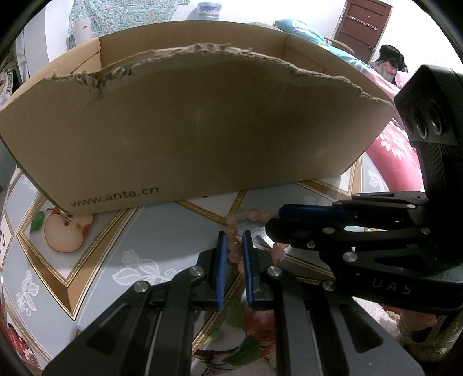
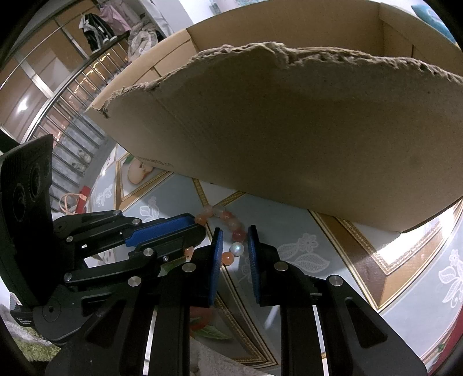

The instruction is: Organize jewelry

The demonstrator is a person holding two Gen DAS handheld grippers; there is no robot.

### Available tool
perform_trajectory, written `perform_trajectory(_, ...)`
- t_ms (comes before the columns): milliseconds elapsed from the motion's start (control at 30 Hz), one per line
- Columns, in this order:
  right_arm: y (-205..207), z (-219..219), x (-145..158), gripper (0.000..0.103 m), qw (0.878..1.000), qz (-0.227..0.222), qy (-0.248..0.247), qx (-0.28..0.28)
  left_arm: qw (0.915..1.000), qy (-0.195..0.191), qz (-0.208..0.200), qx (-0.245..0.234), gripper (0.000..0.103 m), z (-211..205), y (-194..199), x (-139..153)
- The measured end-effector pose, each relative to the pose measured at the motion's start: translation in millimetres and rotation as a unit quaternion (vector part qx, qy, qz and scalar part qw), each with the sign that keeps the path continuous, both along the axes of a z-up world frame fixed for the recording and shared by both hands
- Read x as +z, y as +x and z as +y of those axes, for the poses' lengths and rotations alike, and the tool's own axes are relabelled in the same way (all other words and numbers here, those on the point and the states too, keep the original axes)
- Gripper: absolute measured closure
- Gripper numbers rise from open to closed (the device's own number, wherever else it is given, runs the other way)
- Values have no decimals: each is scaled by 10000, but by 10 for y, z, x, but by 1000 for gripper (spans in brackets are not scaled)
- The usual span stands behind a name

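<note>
A bracelet of pink and peach beads lies on the patterned tablecloth just in front of a cardboard box with a torn front edge. In the left wrist view my left gripper has its blue pads closed on one side of the bead string. My right gripper reaches in from the right and clamps the other side. In the right wrist view my right gripper holds a white and an orange bead between its pads, and my left gripper comes in from the left. Whether the bracelet is lifted off the cloth is unclear.
The tablecloth shows apple prints, lace flowers and gold bands. The box's front wall stands close behind the grippers. A person sits at the far right by a red blanket. Hanging clothes are at the upper left.
</note>
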State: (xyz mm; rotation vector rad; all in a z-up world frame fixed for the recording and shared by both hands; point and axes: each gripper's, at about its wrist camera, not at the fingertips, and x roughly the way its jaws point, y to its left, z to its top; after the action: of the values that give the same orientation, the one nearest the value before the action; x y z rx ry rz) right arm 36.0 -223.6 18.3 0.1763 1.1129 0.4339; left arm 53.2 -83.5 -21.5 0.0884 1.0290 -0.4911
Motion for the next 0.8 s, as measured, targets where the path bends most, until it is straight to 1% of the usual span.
perform_trajectory(800, 14, -2, 5, 86, 10000, -23, -46, 8, 10000, 20, -38, -12, 93, -3, 7, 4)
